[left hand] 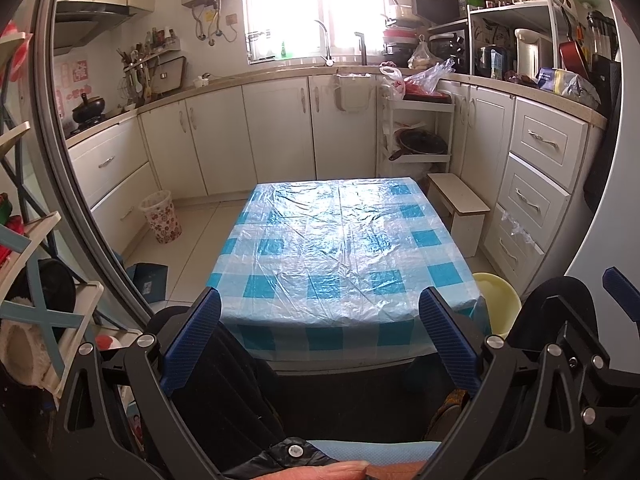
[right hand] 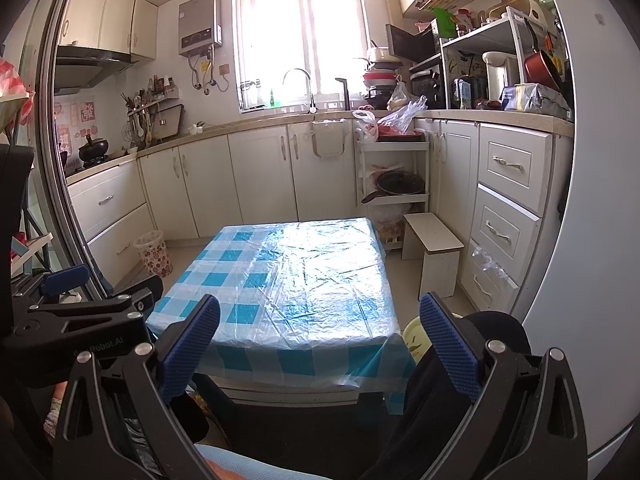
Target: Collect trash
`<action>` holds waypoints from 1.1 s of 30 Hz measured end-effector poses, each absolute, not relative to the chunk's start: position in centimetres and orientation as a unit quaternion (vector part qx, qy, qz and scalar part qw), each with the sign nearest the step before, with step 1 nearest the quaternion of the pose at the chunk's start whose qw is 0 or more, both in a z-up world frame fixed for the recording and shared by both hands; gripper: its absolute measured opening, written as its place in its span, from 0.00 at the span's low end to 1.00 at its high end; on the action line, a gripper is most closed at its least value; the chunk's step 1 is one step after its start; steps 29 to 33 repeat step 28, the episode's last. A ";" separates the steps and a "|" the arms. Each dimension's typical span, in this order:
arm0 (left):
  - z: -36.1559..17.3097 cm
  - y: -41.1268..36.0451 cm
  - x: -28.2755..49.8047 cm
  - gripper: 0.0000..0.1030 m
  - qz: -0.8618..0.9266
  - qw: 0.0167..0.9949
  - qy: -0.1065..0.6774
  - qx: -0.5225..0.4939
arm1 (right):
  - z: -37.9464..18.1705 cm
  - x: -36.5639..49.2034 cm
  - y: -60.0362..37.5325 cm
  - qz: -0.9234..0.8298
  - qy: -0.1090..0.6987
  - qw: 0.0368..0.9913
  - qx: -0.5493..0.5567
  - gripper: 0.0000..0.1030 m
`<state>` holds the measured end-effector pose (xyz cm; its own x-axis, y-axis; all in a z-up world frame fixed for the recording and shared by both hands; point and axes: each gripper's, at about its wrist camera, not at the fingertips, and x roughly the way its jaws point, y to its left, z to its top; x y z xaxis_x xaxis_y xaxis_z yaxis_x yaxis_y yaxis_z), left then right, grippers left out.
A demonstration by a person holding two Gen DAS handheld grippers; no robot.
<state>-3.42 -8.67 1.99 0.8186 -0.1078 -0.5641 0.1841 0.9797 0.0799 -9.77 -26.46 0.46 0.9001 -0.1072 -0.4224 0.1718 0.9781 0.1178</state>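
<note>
A: Where is the trash seen?
B: No loose trash can be made out. A patterned waste basket (left hand: 160, 216) is seen on the floor by the left cabinets (right hand: 116, 216), well apart from the table (left hand: 344, 248).

A: How is the table covered?
B: A blue checked cloth under clear plastic is laid over it.

A: And the claws?
B: The left gripper (left hand: 320, 336) is held wide open, nothing gripped. The right gripper (right hand: 320, 344) is likewise spread, empty. Both are held short of the table's near edge, with a yellow basin (left hand: 498, 300) beside its right corner.
</note>
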 end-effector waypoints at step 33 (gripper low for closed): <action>-3.0 -8.0 9.6 0.92 -0.057 0.929 0.359 0.060 | -4.8 6.2 -29.2 -0.065 0.298 0.951 0.048 0.93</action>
